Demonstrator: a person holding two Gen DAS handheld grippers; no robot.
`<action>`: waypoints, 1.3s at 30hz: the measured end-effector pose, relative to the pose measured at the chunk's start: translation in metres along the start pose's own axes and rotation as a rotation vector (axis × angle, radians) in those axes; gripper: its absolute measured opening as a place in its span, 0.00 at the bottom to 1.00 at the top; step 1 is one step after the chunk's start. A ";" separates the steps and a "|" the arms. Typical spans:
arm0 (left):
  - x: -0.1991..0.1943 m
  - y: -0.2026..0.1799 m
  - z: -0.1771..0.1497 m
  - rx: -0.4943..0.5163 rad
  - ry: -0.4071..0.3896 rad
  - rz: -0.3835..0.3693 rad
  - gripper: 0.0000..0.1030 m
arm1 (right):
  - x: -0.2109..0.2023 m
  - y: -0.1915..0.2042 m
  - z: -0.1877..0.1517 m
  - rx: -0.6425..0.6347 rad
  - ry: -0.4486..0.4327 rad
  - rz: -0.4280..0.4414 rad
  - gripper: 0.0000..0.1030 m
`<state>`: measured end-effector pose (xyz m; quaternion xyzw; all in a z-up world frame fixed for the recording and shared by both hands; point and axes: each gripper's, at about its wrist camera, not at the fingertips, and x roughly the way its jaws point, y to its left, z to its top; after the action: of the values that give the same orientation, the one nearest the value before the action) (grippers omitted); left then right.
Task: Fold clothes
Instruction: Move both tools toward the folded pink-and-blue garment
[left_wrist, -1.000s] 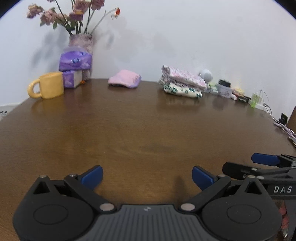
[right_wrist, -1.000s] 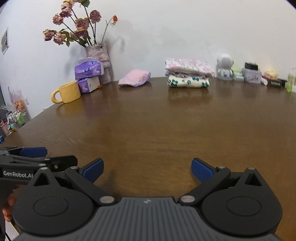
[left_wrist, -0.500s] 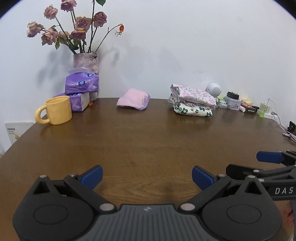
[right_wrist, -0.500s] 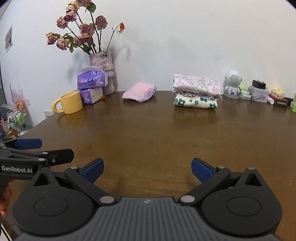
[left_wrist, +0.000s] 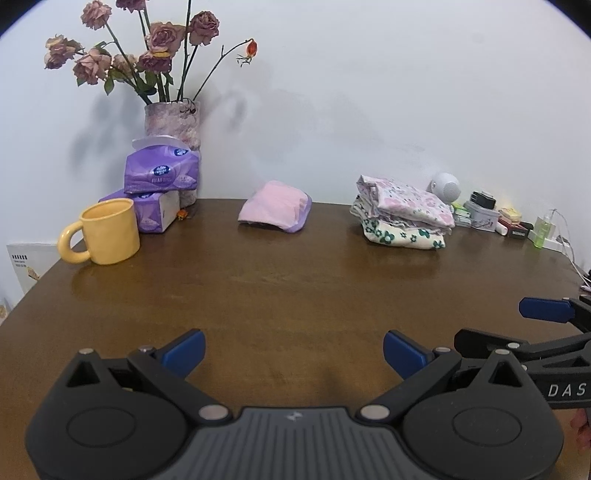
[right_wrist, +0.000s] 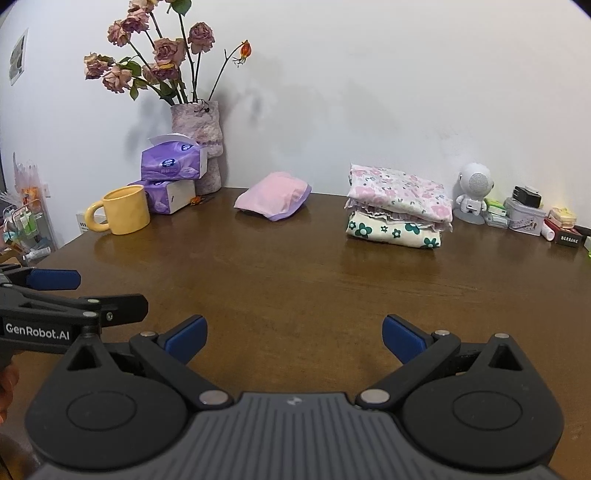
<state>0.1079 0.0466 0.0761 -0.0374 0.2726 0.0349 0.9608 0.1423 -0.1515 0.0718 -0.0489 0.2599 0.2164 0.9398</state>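
Note:
A stack of folded floral clothes (left_wrist: 404, 218) (right_wrist: 399, 206) lies at the back right of the brown table (left_wrist: 295, 295) (right_wrist: 295, 280). Left of it rests a folded pink garment (left_wrist: 275, 206) (right_wrist: 273, 196). My left gripper (left_wrist: 293, 350) is open over the near table edge with nothing between its blue pads. My right gripper (right_wrist: 293, 338) is open too, likewise holding nothing. Each gripper shows in the other's view, the right one at the right edge (left_wrist: 543, 325) and the left one at the left edge (right_wrist: 55, 295). Both stay far from the clothes.
A yellow mug (left_wrist: 107, 230) (right_wrist: 123, 214), purple tissue packs (left_wrist: 160, 184) (right_wrist: 171, 173) and a vase of dried roses (left_wrist: 173, 122) (right_wrist: 201, 140) stand back left. A white speaker figure (right_wrist: 474, 195), tins and small bottles (left_wrist: 509, 221) crowd the back right corner. Cables (left_wrist: 576, 262) hang there.
Both cameras have tilted upward and pulled back, so the far objects sit lower in view and the flowers show fully. Both grippers stayed open.

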 end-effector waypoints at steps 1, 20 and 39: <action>0.003 0.001 0.003 0.002 -0.002 0.004 1.00 | 0.003 0.000 0.002 0.004 0.000 0.001 1.00; 0.099 0.022 0.054 0.021 0.002 0.054 1.00 | 0.100 -0.004 0.049 -0.019 0.010 0.022 1.00; 0.219 0.054 0.100 -0.011 0.002 0.106 1.00 | 0.222 -0.013 0.097 -0.008 -0.013 0.115 1.00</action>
<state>0.3416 0.1192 0.0429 -0.0284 0.2752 0.0872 0.9570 0.3649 -0.0584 0.0419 -0.0362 0.2551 0.2713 0.9274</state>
